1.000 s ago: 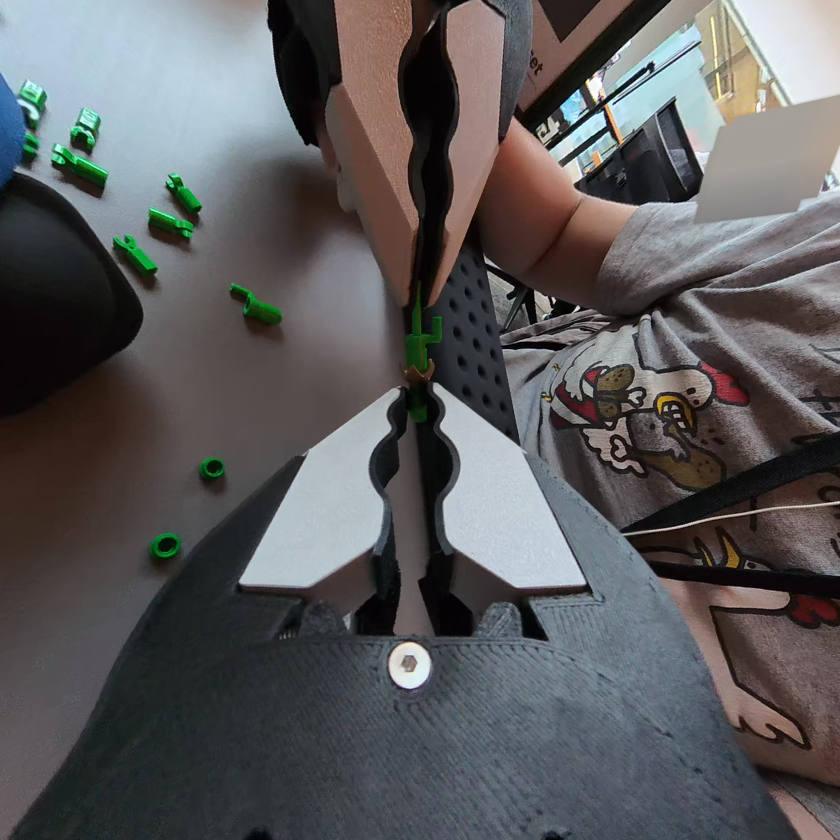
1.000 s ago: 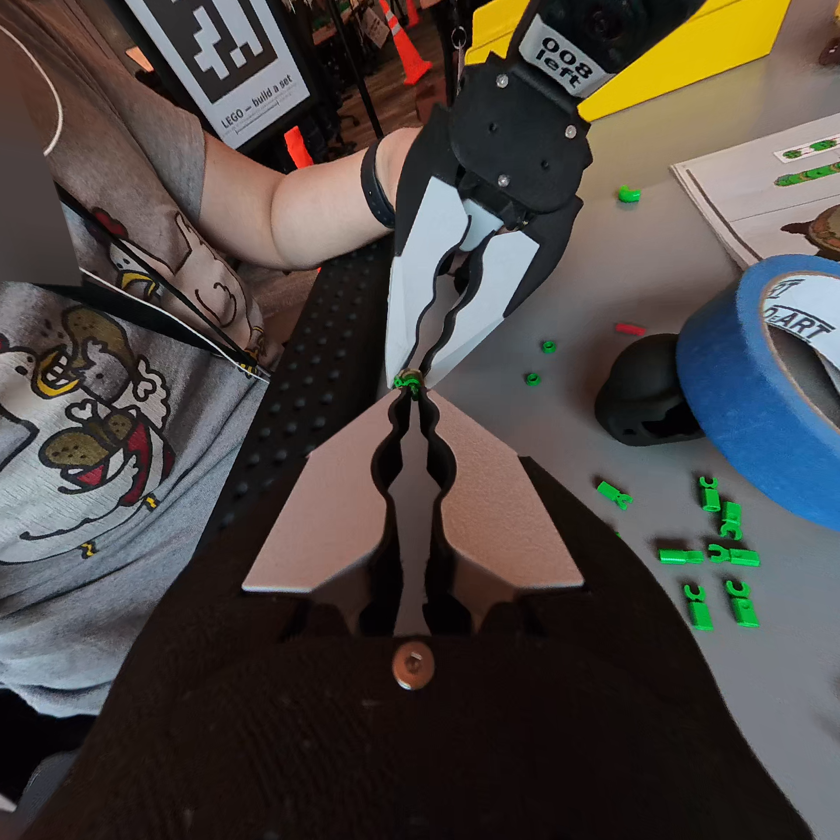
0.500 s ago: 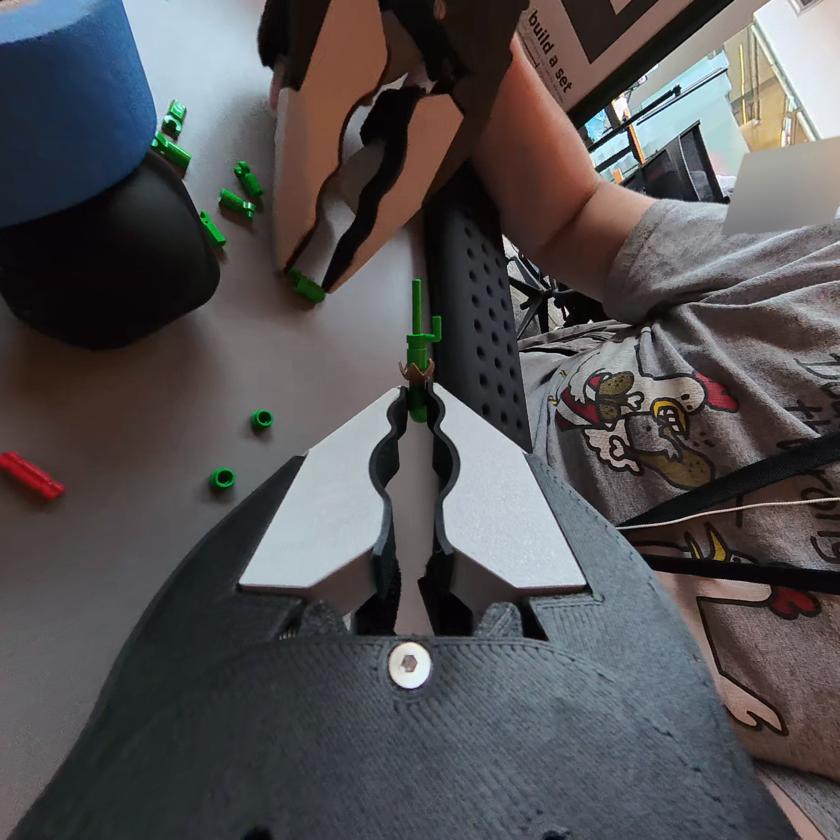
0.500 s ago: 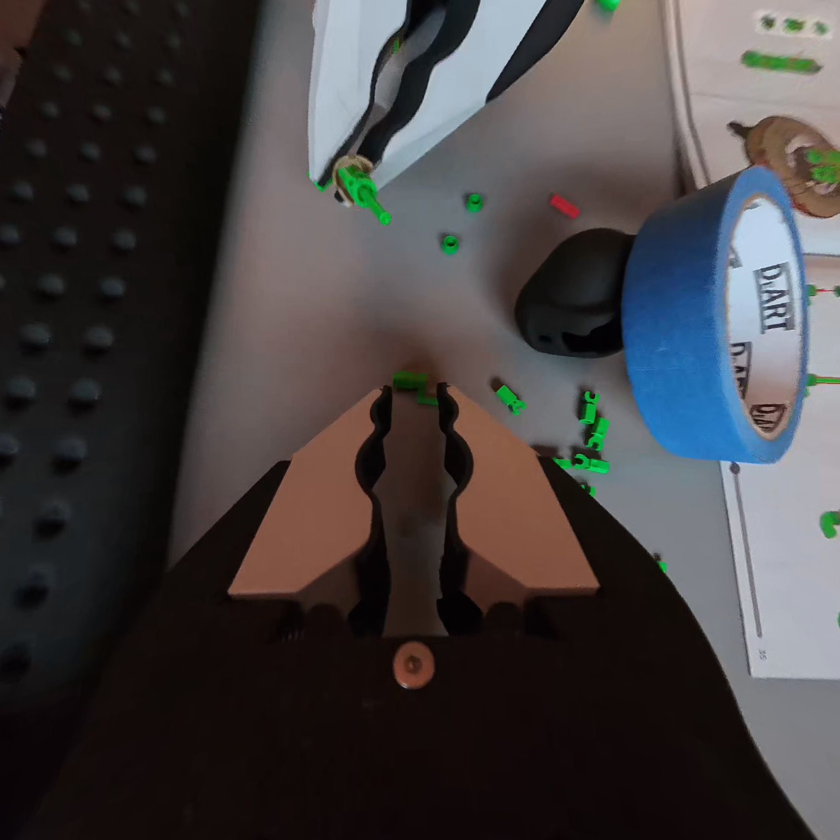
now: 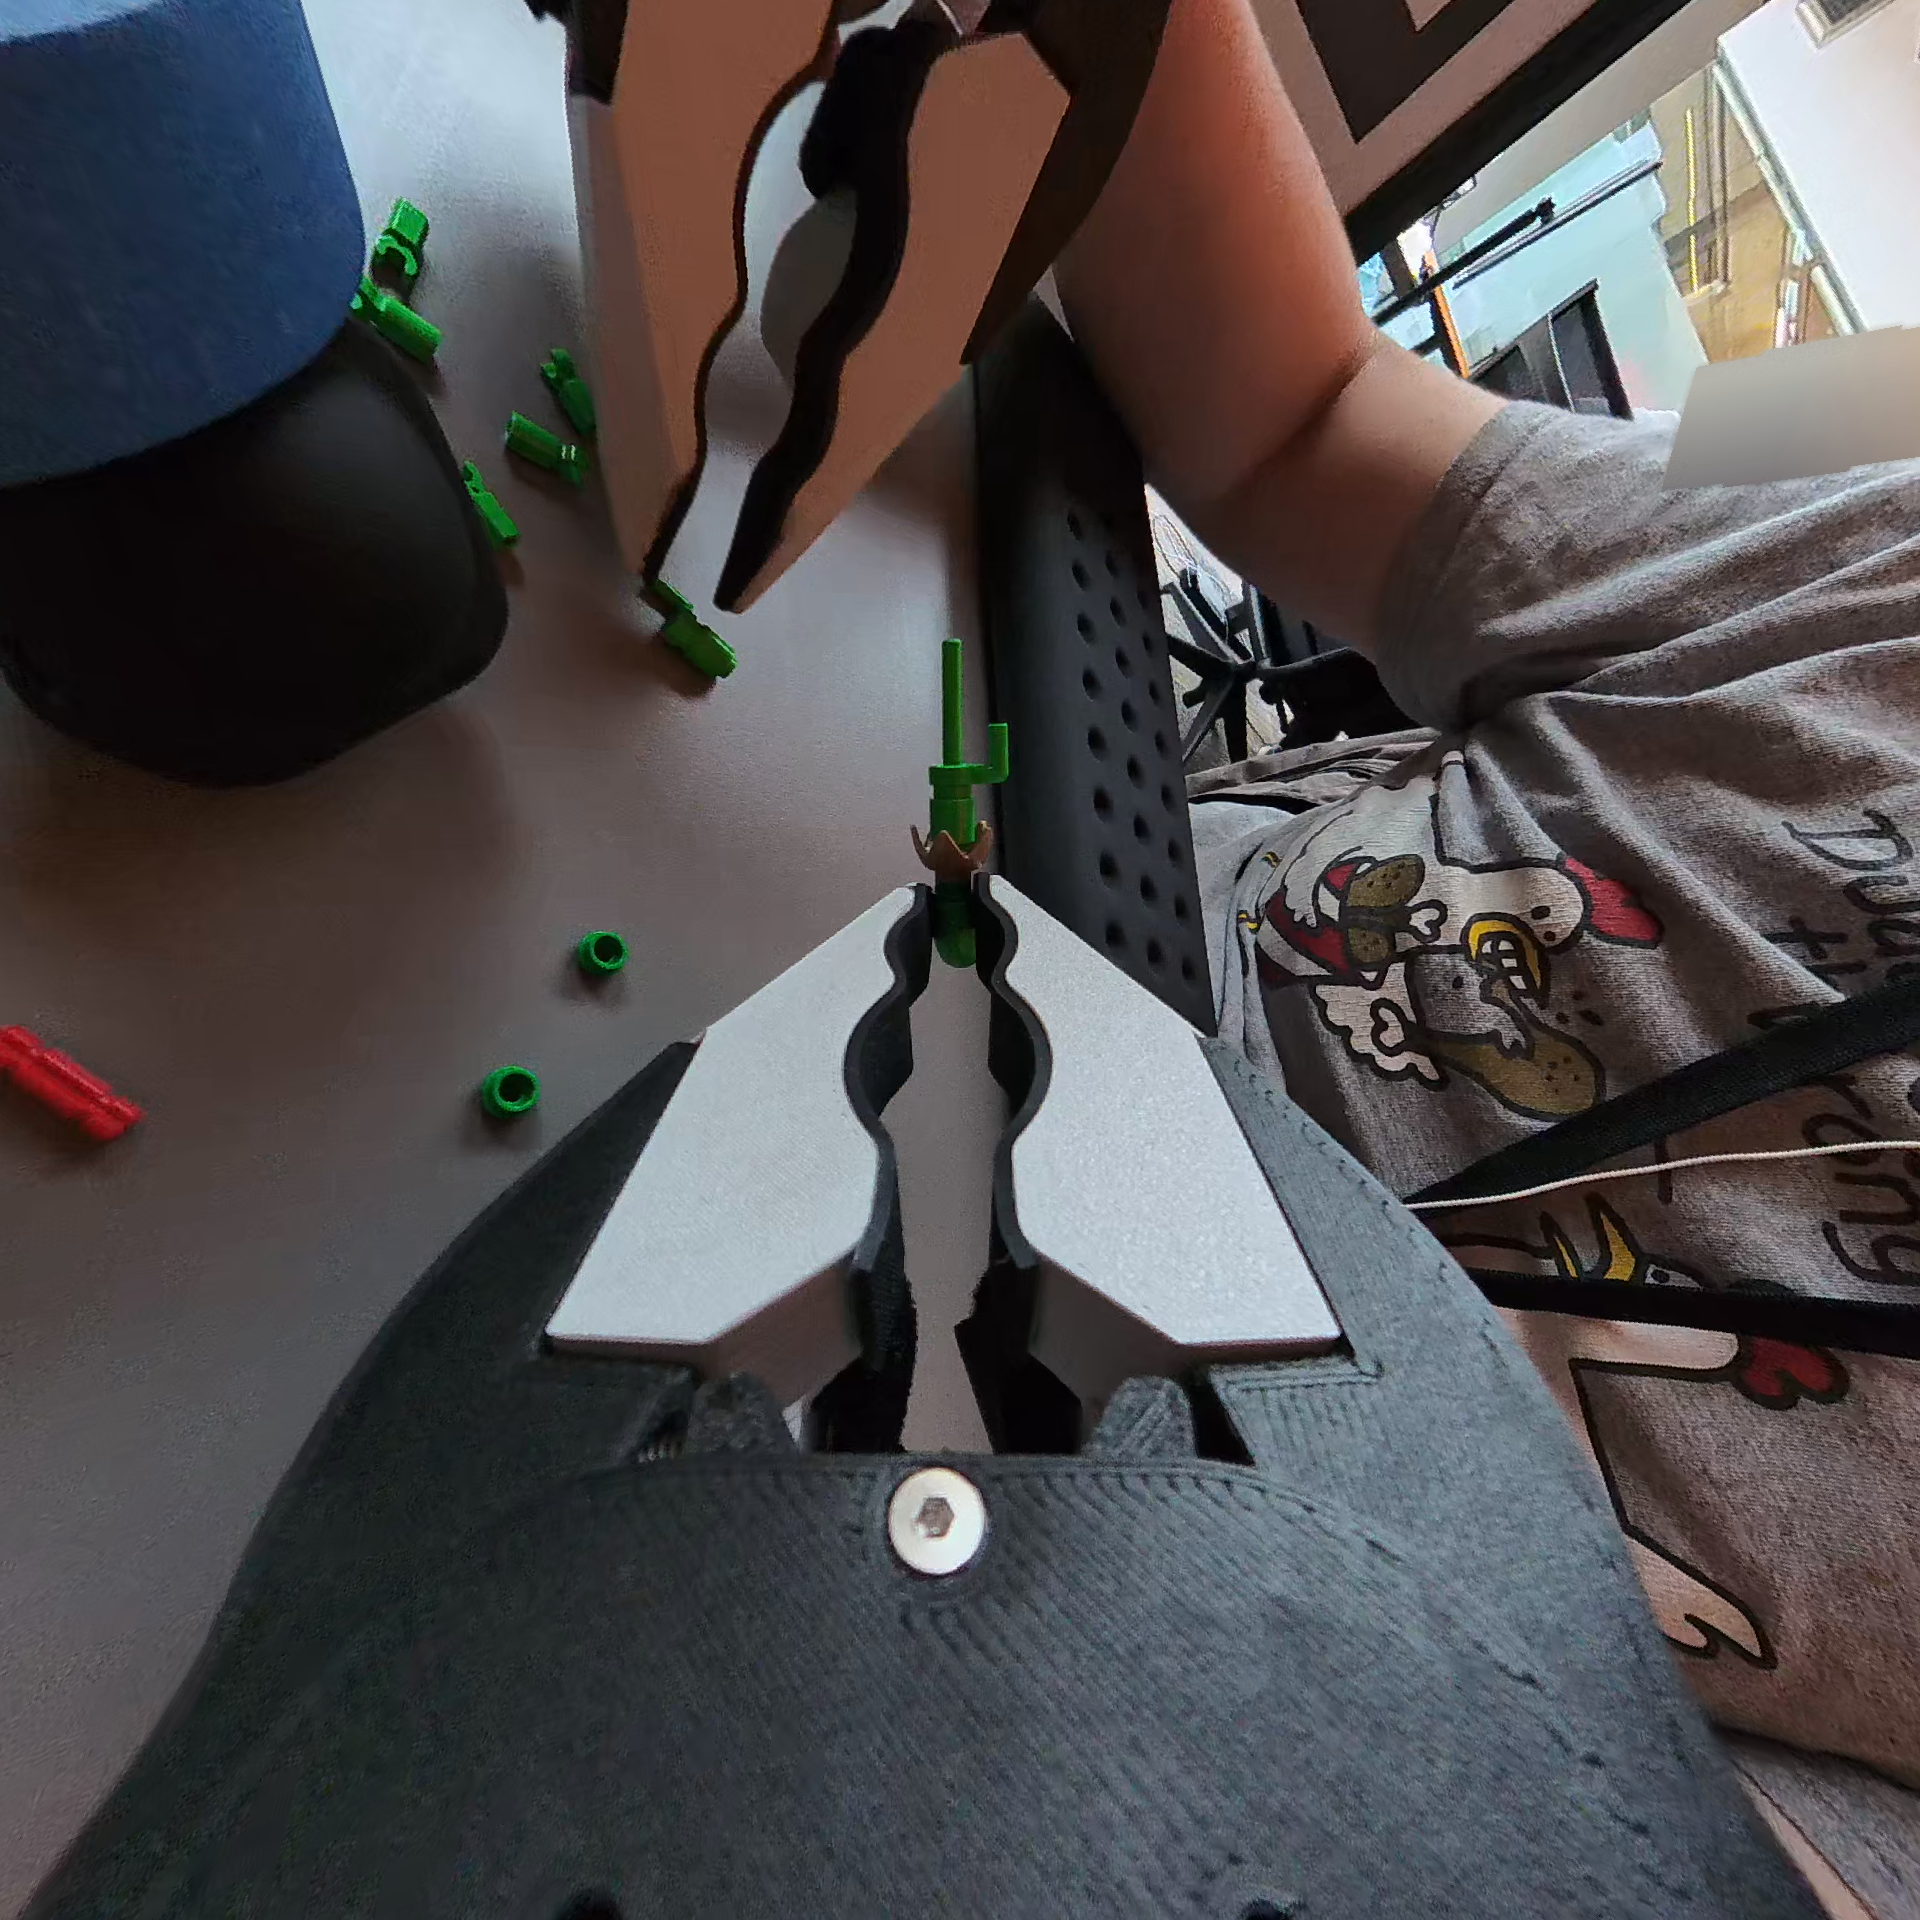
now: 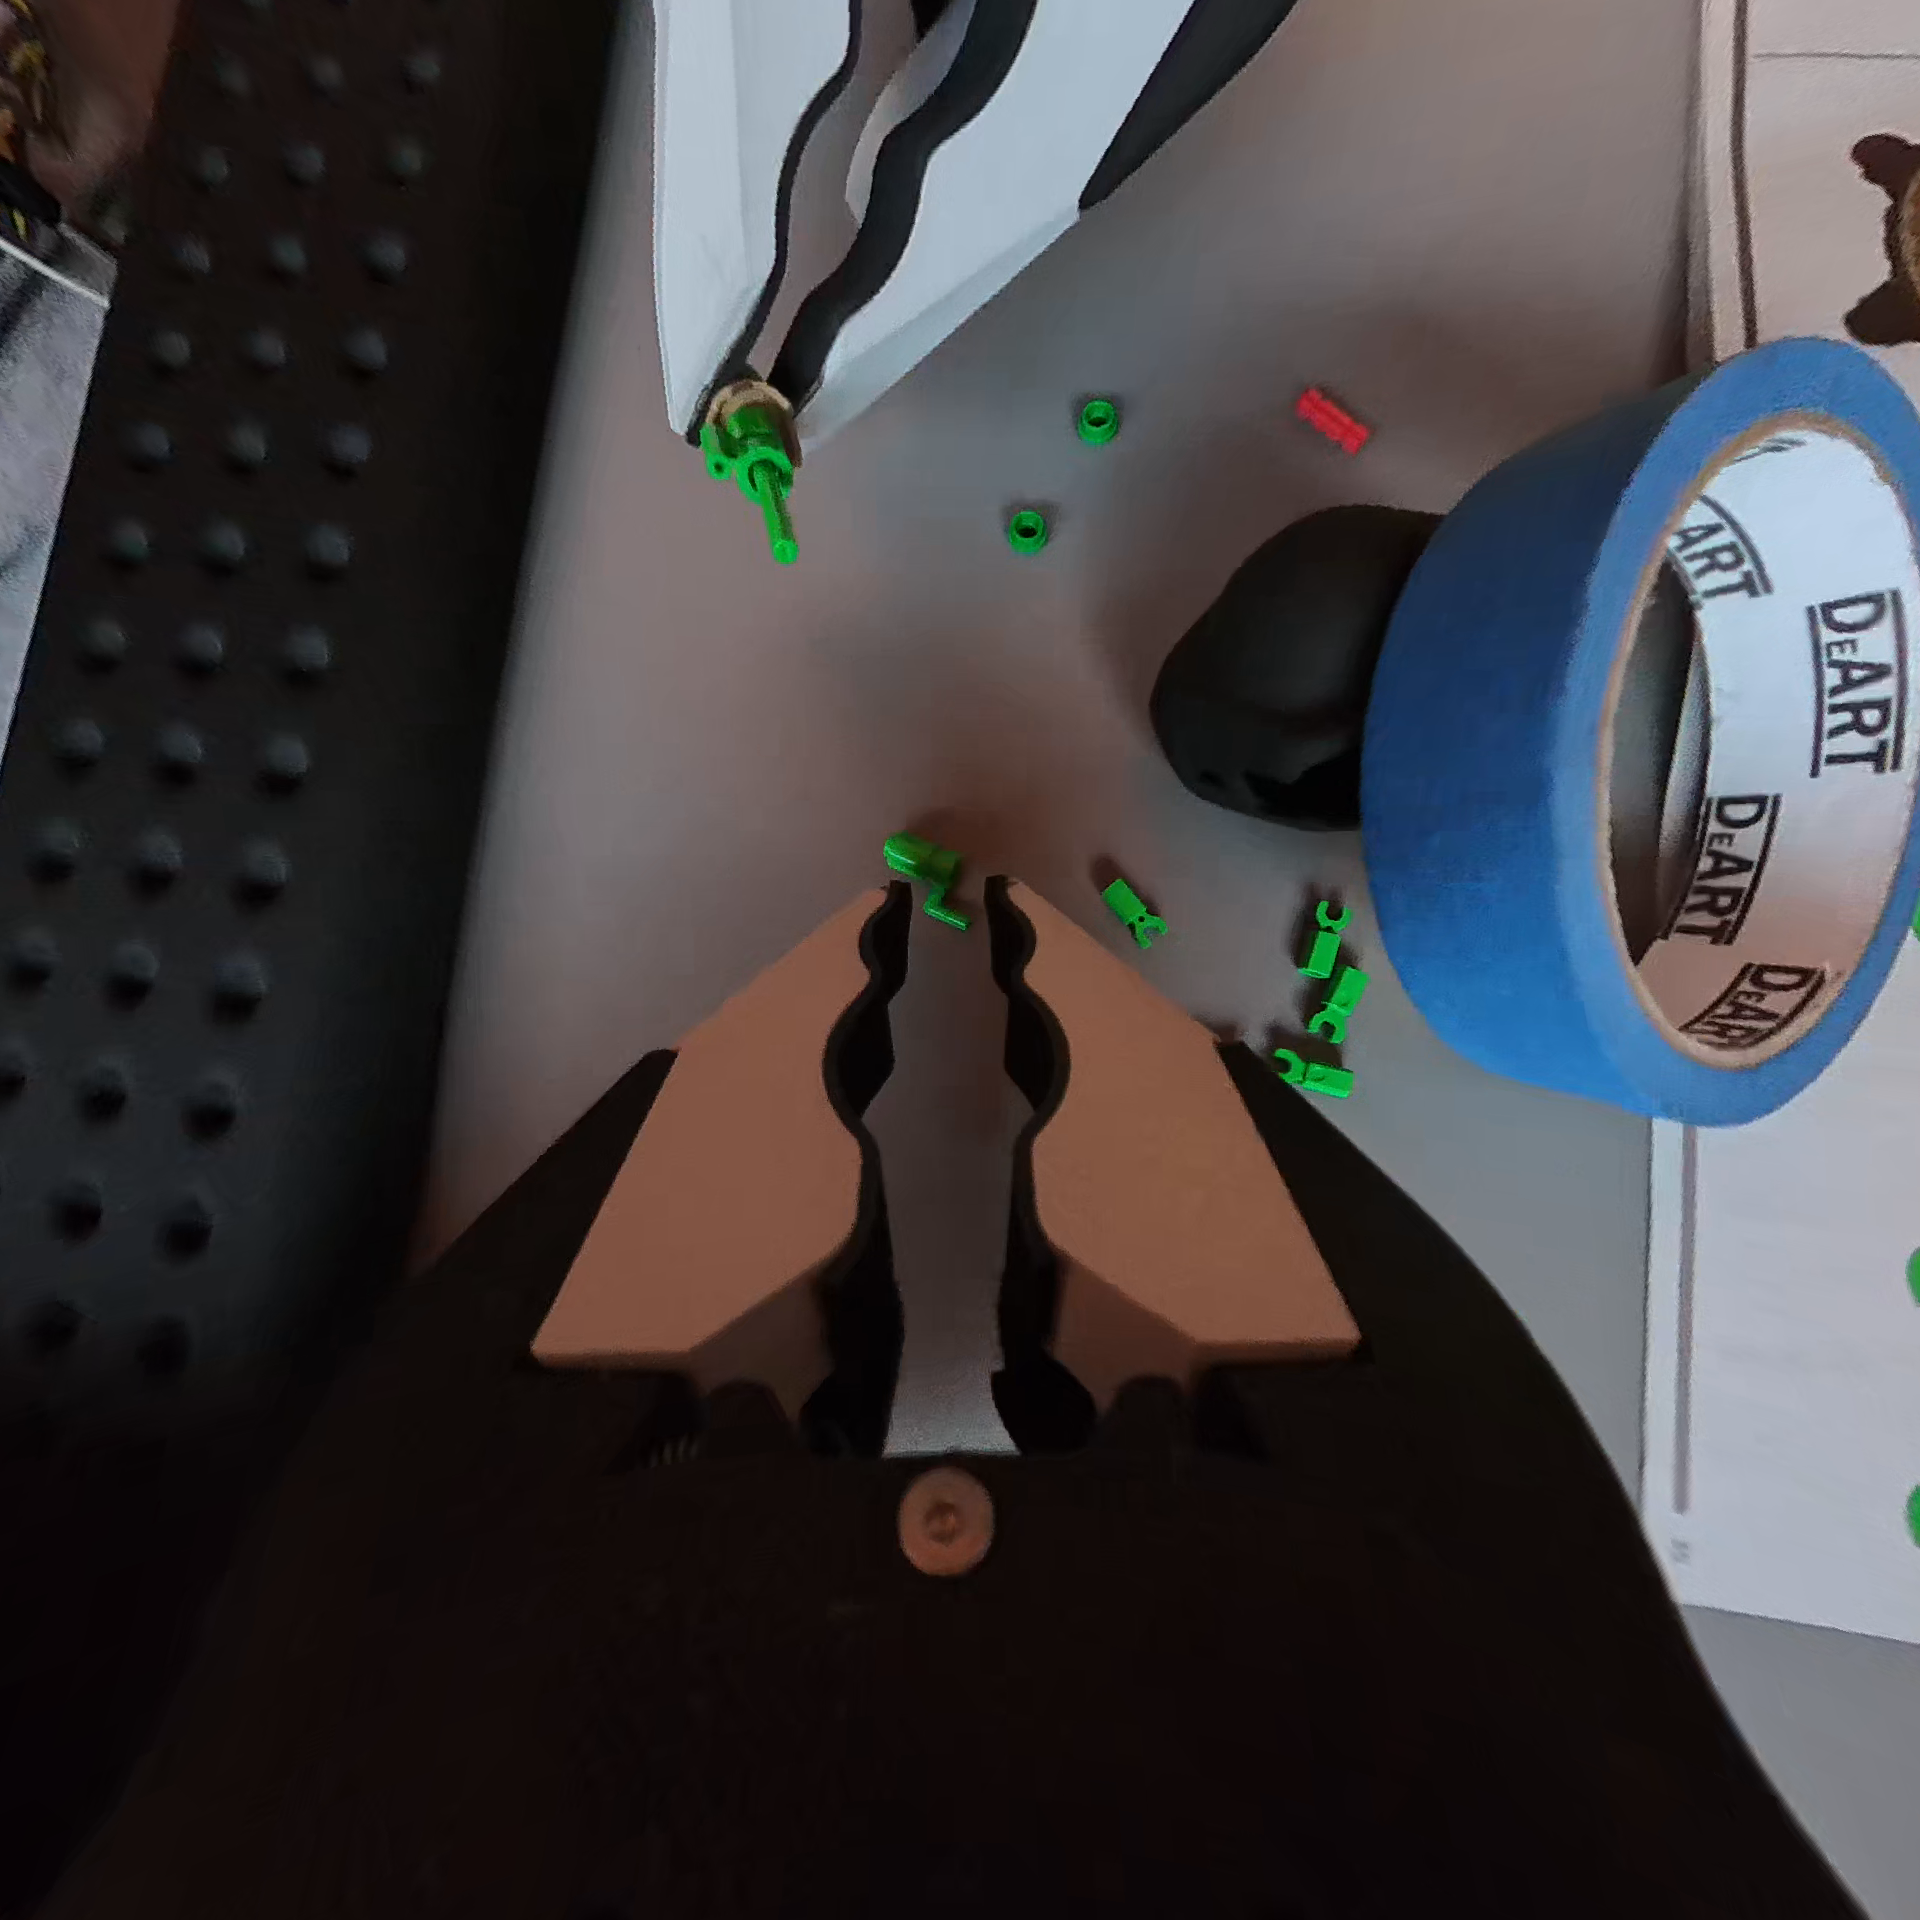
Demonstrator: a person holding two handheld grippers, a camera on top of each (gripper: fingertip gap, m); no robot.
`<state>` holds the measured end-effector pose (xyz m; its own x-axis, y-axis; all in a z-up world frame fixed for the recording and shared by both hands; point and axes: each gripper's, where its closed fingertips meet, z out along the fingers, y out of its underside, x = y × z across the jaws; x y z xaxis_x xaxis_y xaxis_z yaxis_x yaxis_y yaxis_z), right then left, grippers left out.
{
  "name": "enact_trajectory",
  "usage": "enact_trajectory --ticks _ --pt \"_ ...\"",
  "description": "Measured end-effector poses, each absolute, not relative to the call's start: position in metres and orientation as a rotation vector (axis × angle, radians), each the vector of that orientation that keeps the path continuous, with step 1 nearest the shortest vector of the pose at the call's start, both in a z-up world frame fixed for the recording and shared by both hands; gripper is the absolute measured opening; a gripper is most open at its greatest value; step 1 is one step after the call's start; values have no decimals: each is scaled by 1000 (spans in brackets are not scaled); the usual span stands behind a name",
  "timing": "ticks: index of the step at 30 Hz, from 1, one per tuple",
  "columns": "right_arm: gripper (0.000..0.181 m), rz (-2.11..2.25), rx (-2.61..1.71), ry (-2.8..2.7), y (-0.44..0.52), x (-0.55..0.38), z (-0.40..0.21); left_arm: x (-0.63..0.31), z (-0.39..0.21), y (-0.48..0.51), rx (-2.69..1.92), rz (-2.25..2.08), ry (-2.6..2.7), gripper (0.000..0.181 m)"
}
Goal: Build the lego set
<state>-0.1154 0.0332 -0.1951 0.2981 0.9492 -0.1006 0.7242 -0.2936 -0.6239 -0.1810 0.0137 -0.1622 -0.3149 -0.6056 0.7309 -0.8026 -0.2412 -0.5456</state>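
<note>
Here the left gripper (image 5: 948, 904) has its jaws clamped on a small green stem assembly (image 5: 958, 790) with a tan collar, held at frame centre above the grey worktop (image 5: 312, 1195). The right gripper (image 6: 945, 894) points down at the worktop with its jaws parted, a loose green clip piece (image 6: 925, 868) lying just at their tips. Right of it lie more green clips (image 6: 1322, 997), two green rings (image 6: 1027, 528), a red piece (image 6: 1332, 421), a blue tape roll (image 6: 1507, 727) and a black lump (image 6: 1278, 675).
</note>
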Motion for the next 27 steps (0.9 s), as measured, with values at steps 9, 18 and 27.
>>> enact_trajectory --ticks 9,18,27 --pt "13 693 -2075 -1577 34 -121 -194 -181 -163 16 1725 1588 -1799 6" --pt "10 829 -2101 -1596 27 -126 -199 -180 -164 16 1729 1587 -1797 5" --pt "5 958 -2025 -1516 21 -135 -195 -180 -167 17 1739 1577 -1788 5"
